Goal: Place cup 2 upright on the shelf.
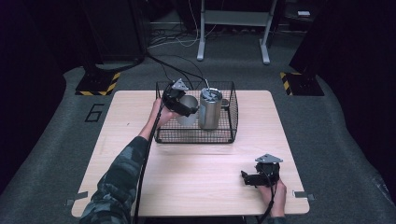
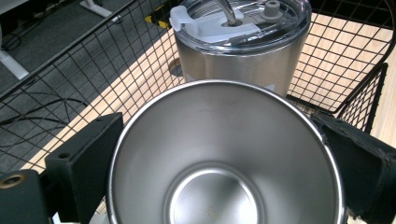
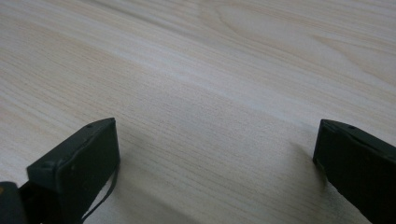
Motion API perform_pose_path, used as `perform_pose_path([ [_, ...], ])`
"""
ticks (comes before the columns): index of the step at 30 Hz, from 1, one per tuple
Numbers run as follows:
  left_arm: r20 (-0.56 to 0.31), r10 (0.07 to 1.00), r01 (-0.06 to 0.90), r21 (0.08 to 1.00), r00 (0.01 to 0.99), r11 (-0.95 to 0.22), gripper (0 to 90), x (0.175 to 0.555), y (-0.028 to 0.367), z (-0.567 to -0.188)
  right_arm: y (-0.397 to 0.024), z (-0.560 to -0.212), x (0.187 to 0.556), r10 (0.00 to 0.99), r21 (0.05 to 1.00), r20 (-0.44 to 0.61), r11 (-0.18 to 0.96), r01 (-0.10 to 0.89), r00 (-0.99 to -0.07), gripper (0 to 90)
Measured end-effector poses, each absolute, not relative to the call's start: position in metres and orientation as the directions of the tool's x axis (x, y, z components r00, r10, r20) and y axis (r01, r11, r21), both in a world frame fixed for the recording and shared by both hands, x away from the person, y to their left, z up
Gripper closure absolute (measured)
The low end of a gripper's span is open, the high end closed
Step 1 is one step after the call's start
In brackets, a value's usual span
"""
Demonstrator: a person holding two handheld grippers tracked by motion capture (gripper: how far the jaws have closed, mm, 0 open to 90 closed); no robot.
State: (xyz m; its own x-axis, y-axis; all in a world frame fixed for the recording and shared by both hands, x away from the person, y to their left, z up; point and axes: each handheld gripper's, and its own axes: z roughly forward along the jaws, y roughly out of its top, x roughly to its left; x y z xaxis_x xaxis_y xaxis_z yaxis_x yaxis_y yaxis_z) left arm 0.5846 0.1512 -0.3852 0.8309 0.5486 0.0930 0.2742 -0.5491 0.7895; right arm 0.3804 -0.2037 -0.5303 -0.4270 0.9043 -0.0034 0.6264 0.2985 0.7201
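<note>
Fingers [image 2: 81, 158] of the left gripper [image 1: 184, 106] clamp the open steel cup [image 2: 224, 154] inside the wire basket [image 1: 232, 122], beside the lidded tumbler [image 1: 210, 108], seemingly for lifting, while the right gripper [image 1: 254, 178] rests spread apart, empty, on the table [image 1: 196, 172] nearer the person than the basket.

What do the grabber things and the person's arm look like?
Each gripper is black with two blocky black jaws, a grey three-cornered plate on top and a black cable trailing back. The left gripper is in a hand with a dark camouflage sleeve. The right gripper looks just the same; no sleeve can be made out there.
</note>
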Motion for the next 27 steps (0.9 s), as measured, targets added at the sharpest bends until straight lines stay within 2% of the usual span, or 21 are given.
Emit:
perform_pose_path([
  [27, 0.074, 0.538, 0.31, 0.748, 0.84, -0.587, 6.3, 0.59, 0.143, -0.409, -0.203, -0.53, 0.38, 0.904, 0.72, -0.001, 0.297, 0.627, -0.427, 0.0],
])
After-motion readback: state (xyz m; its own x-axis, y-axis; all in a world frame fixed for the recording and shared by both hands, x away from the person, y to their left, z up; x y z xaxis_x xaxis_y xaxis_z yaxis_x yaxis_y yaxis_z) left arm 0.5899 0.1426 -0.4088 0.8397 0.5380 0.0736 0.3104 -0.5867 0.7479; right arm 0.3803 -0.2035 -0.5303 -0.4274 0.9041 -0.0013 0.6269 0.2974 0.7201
